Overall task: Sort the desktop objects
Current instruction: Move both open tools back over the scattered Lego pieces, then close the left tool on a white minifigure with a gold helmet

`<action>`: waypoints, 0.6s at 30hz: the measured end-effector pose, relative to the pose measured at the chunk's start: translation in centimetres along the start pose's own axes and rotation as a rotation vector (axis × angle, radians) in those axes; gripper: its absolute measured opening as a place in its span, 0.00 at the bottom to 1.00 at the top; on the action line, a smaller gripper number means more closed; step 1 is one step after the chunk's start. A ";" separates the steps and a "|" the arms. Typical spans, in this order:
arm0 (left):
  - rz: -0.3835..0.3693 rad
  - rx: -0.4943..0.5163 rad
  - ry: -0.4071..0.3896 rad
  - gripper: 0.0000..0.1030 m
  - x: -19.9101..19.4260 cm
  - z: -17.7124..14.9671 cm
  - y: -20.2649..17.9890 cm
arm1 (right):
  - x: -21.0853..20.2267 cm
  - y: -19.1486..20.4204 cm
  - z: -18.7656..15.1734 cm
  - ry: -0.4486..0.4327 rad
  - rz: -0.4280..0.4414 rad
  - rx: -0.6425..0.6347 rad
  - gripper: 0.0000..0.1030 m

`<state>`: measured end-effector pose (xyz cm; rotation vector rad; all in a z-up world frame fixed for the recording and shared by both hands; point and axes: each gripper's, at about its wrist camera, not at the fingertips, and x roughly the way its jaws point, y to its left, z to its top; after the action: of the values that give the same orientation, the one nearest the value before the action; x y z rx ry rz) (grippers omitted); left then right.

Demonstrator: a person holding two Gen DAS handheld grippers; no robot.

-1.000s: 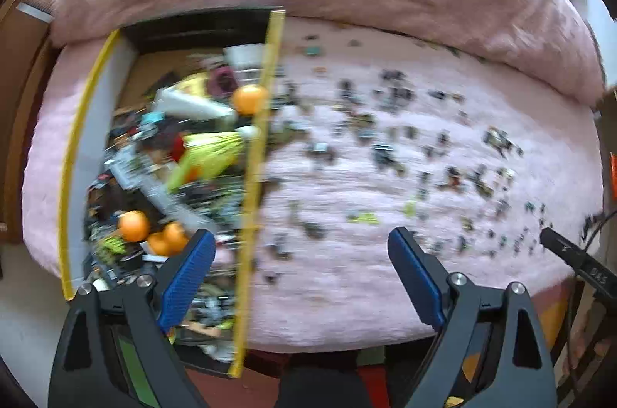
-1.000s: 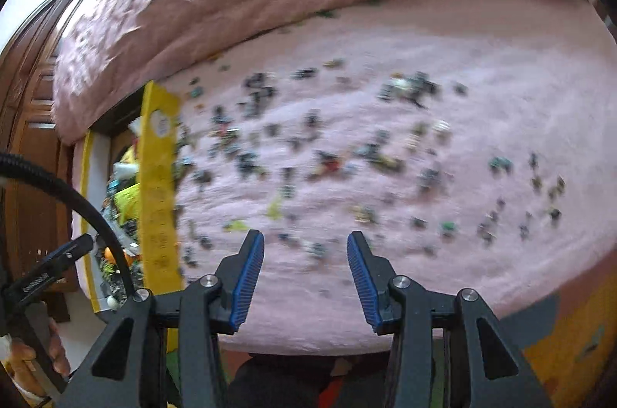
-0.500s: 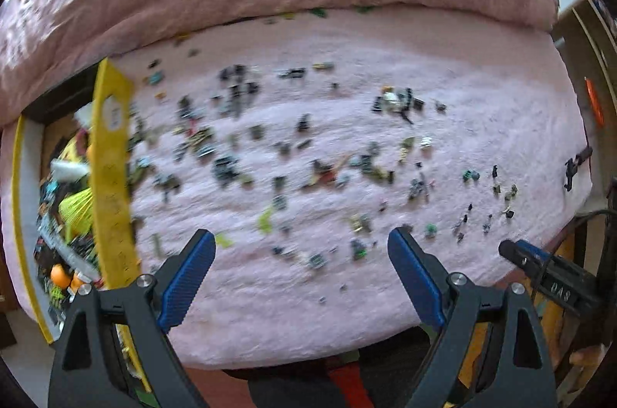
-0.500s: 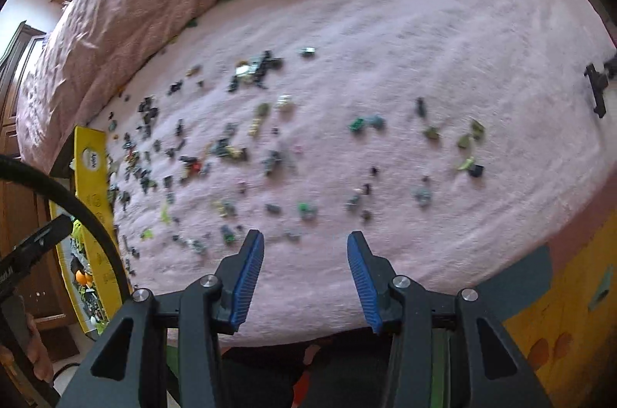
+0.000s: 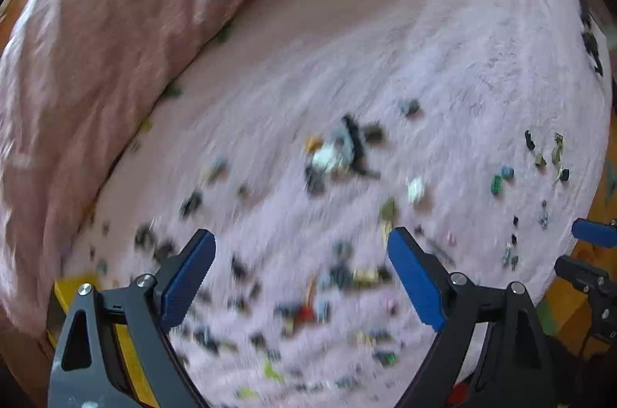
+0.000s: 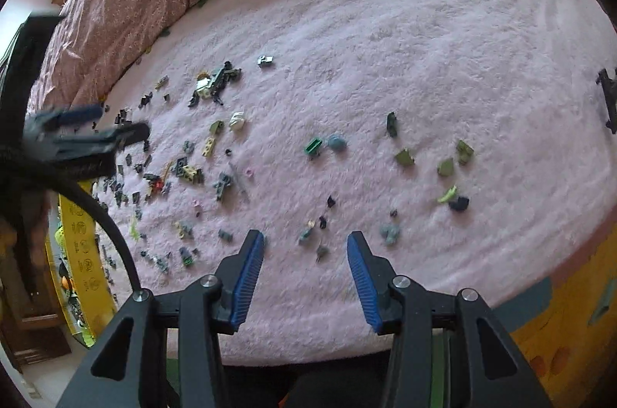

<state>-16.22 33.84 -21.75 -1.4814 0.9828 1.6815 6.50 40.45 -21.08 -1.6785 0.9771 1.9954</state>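
Left wrist view: our left gripper [image 5: 300,277] has swung off the yellow bin [image 6: 83,246], jaws wide, empty; right gripper [image 6: 304,267] half-open, empty, above small bricks [image 6: 216,153] scattered across the bed [image 6: 424,41]

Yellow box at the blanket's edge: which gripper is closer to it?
Left. The left gripper hangs just beside the yellow box, its edge showing behind one finger; the right gripper is farther along the pink blanket, over scattered small pieces.

A fluffy pink blanket [image 6: 424,41] covers the bed, strewn with small toy bricks [image 6: 216,84].
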 end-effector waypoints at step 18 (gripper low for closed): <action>-0.100 0.403 0.113 0.89 9.0 5.2 0.4 | 4.6 -2.5 2.5 0.032 0.037 0.165 0.45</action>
<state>-20.15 38.27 -30.34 -1.3385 1.2050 1.2489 5.33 43.23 -26.00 -1.6191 1.1585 1.8601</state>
